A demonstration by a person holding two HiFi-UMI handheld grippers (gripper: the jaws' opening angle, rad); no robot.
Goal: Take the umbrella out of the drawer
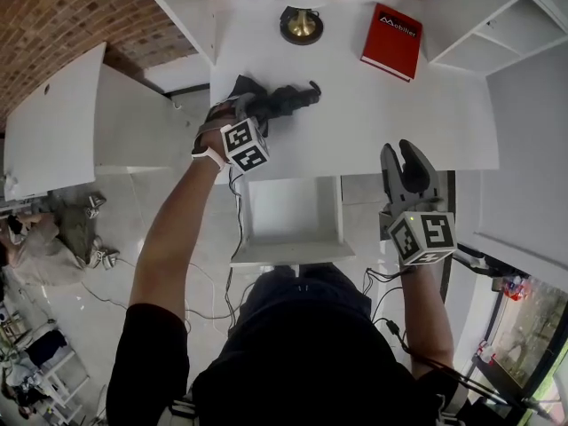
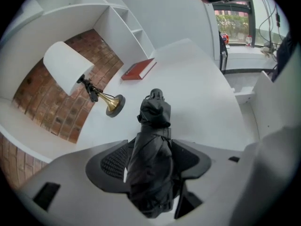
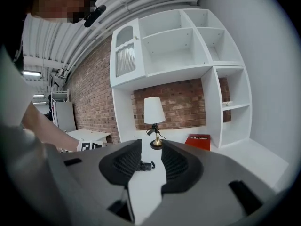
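My left hand-held gripper (image 2: 150, 160): jaws wide, not pressing the umbrella (image 1: 284, 98), which lies between them on the tabletop (image 1: 373, 114) | my right hand-held gripper (image 3: 150, 154): apart, empty | risk: if I back out crooked, 1 jaw may snag fabric and drag it toward the drawer (image 1: 293, 220) behind.

Umbrella (image 1: 280, 102) seemingly on desk (image 1: 373, 122), before lamp (image 1: 302, 23), left of book (image 1: 391, 41).

The cover of the red book (image 1: 391, 41) reads "Mobilier" in white letters
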